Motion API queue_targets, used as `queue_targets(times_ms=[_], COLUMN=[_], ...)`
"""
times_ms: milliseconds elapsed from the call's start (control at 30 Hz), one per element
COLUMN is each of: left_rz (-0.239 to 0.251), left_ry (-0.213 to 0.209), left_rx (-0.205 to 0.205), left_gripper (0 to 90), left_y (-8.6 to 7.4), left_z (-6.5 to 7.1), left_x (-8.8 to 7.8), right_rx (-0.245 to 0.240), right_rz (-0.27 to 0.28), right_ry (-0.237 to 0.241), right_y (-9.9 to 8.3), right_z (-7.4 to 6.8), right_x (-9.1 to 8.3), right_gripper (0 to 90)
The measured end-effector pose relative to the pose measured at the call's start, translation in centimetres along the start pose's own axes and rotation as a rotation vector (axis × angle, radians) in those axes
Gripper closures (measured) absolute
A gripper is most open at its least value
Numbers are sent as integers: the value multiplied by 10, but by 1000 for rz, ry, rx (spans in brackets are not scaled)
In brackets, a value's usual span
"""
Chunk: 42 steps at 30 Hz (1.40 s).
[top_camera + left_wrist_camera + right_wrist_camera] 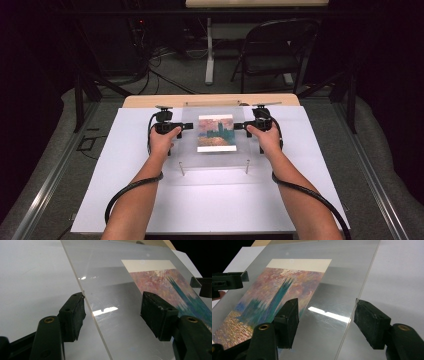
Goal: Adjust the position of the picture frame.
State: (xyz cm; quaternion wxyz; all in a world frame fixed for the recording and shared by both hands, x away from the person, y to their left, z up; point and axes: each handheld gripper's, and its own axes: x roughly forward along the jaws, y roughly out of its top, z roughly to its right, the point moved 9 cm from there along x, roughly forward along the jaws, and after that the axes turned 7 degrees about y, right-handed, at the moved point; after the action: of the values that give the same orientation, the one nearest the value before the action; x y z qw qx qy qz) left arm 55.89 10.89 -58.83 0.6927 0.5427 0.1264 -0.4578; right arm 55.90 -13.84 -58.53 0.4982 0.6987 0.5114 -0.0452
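You held left gripper (186, 126) and right gripper (240, 126) level, jaws wide apart, straddling clear sheet (187, 145) edges beside picture (216, 133).

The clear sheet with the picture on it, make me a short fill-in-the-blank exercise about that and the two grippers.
1. The clear sheet lies over a painted ____.
2. The left gripper has its jaws ____, one on each side of the sheet's edge.
3. The right gripper straddles the ____ edge of the sheet.
4. The white board lies on a ____ table.

Missing words: picture; open; opposite; wooden
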Motion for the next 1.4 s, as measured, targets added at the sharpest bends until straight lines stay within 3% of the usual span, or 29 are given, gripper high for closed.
queue_targets(times_ms=[267,967,1400], left_rz=[34,91,130], left_ry=[-9,-32,-48], left_rx=[16,64,118], left_gripper=[411,524,586], left_y=[5,12,12], left_z=[3,16,27], left_x=[-14,-51,-79], right_rx=[-41,-126,-173], right_rz=[10,65,93], right_ry=[-21,-14,-14], right_y=[5,11,11], right_z=[-10,-31,-47], right_x=[-11,-40,-64], right_gripper=[383,470,543])
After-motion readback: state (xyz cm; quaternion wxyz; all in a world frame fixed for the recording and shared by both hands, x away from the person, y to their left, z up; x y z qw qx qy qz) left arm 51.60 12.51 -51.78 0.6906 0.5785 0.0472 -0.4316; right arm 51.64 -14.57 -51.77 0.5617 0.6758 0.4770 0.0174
